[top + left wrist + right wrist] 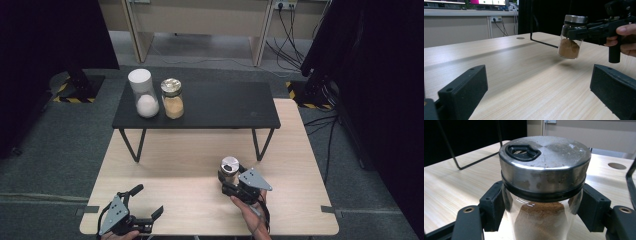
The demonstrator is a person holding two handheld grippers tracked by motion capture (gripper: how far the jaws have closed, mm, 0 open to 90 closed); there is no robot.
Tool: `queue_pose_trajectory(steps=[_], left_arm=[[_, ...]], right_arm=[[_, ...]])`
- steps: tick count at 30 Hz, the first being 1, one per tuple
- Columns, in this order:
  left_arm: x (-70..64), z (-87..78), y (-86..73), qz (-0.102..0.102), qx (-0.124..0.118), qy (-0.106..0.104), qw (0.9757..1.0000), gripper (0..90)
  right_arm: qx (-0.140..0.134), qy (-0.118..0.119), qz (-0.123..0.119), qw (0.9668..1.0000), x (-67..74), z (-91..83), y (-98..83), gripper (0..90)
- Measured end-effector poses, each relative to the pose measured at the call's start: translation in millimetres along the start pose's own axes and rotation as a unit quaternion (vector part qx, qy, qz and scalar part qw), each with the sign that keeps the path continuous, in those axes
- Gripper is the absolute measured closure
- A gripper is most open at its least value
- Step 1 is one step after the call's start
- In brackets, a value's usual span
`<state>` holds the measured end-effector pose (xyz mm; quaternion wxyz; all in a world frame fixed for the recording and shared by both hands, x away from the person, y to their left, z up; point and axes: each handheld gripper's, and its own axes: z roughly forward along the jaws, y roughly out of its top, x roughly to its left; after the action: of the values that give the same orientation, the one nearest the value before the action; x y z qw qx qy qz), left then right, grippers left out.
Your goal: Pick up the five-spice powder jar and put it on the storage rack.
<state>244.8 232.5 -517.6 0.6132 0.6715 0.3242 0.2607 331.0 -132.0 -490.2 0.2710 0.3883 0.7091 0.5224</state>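
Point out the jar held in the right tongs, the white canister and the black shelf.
jar point(544, 185), right gripper view, metal lid's side.
white canister point(141, 90), high view, its side.
black shelf point(225, 107), high view, bare top.

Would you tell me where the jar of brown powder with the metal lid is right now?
In the high view, the jar sits front right, clamped in the right gripper and, as the left gripper view shows, lifted just off the wooden table.

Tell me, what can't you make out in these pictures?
- Right gripper view: the jar's bottom is cut off by the lower edge.
- High view: the right gripper hides the jar's glass.
- High view: the two jars' powders are too small to identify.
- High view: the left gripper is partly cut off by the bottom edge.
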Motion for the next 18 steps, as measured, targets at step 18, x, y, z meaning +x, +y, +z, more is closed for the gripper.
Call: queue_pose_trajectory(steps=[18], left_arm=[[0.0, 0.1, -0.1, 0.0, 0.0, 0.0, 1.0, 0.7]], right_arm=[[-0.002, 0.029, -0.008, 0.9996, 11.3, -4.7, 22.5, 31.0]])
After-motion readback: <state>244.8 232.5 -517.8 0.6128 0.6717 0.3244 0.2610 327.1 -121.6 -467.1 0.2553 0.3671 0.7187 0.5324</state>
